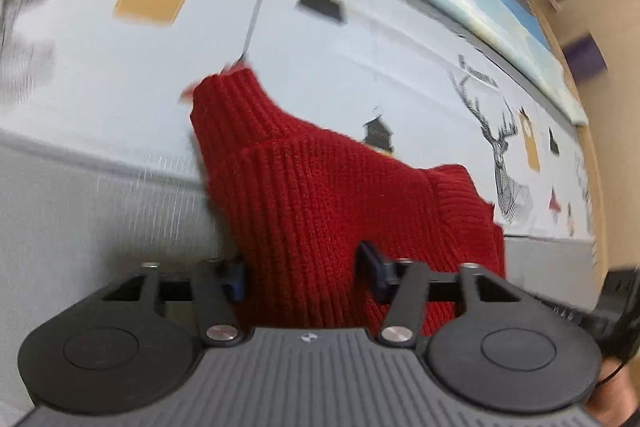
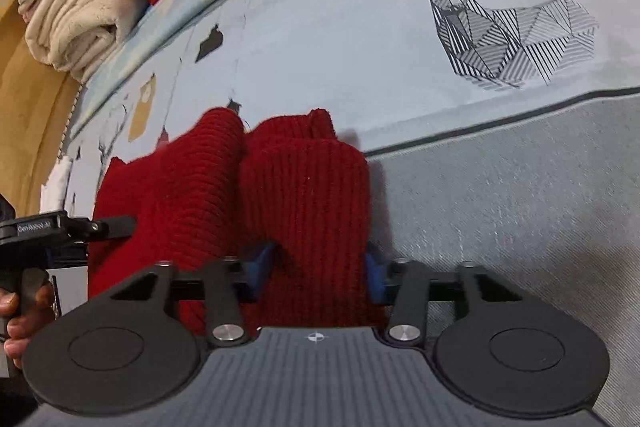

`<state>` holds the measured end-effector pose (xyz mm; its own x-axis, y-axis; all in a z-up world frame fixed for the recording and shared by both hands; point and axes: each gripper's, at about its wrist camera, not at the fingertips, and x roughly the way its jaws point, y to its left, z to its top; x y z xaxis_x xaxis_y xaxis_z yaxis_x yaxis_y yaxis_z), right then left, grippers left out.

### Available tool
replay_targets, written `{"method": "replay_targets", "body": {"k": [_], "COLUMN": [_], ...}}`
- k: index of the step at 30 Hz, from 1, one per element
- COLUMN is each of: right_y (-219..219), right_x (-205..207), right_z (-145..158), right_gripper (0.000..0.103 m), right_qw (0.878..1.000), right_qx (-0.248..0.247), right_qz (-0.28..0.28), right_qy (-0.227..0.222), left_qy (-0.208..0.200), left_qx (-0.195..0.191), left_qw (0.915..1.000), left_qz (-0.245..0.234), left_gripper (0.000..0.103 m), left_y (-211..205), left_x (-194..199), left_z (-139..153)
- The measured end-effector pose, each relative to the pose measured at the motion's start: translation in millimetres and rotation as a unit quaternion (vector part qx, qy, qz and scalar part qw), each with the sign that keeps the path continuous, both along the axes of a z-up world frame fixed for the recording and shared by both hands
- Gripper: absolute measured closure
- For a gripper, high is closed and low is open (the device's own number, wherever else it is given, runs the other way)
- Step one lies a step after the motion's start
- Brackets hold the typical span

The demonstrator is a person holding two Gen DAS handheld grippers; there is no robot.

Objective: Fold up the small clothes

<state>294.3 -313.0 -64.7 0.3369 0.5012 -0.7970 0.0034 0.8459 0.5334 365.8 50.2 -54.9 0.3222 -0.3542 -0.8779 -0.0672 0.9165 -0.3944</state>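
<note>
Two tools [image 1: 304,275] [image 2: 316,275] pinch one red sweater [image 1: 320,195].

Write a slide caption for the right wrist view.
Right gripper closes on a red knit sweater lying on a deer-print sheet.

Knit garment [image 2: 256,195] on printed sheet [image 2: 360,59]; folded towel [image 2: 76,23] beyond sheet's far edge.

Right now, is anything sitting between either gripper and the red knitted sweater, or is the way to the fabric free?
Nothing visible stands in the way. The red ribbed knit sweater already lies between the blue fingers of the left gripper, and a folded part of it sits between those of the right gripper.
</note>
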Motion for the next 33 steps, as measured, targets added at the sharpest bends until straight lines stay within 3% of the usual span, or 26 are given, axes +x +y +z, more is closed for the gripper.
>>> {"method": "replay_targets", "body": {"k": [1,5,9,11,14,17,20,23,25,26,28,30,33], "right_y": [0,-4,5,5,2,-8,-14,-13,-5,2,15,12,-2], "right_x": [1,5,3,6,11,12,6,3,0,-3,-9,-11,-15], "right_z": [3,24,52,57,52,55,61,62,54,50,42,44,59], "right_gripper": [0.07,0.072,0.072,0.069,0.061,0.061,0.061,0.061,0.059,0.059,0.059,0.059,0.059], "right_qw": [1.0,0.997,0.989,0.987,0.988,0.982,0.983,0.991,0.994,0.994,0.989,0.989,0.994], "right_qx": [0.003,0.039,0.056,0.041,-0.034,-0.084,-0.07,-0.009,0.004,-0.015,-0.087,-0.088,-0.036], "right_qz": [-0.003,-0.029,-0.027,-0.037,-0.079,-0.098,-0.083,-0.026,0.03,0.052,0.09,0.085,0.034], "right_qy": [-0.008,-0.058,-0.137,-0.152,-0.132,-0.135,-0.145,-0.133,-0.105,-0.091,-0.082,-0.083,-0.097], "left_qy": [-0.015,-0.079,-0.182,-0.199,-0.188,-0.167,-0.152,-0.114,-0.127,-0.133,-0.131,-0.141,-0.161], "left_qx": [0.01,0.02,0.041,0.049,0.024,0.013,0.037,0.061,0.096,0.102,0.104,0.093,0.076], "left_qw": [0.9998,0.9966,0.9823,0.978,0.9813,0.9856,0.9808,0.9753,0.9679,0.9664,0.9713,0.9746,0.9718], "left_qz": [-0.007,0.001,0.021,0.04,0.035,-0.024,-0.116,-0.179,-0.195,-0.194,-0.169,-0.148,-0.155], "left_gripper": [0.055,0.063,0.065,0.062,0.062,0.062,0.062,0.062,0.059,0.059,0.059,0.059,0.057], "left_y": [-2,-1,3,8,17,8,-13,-33,-40,-43,-43,-42,-42], "left_x": [1,5,2,4,3,-1,-12,-21,-29,-32,-32,-35,-43], "left_z": [6,32,67,75,76,72,63,35,21,22,28,39,55]}}
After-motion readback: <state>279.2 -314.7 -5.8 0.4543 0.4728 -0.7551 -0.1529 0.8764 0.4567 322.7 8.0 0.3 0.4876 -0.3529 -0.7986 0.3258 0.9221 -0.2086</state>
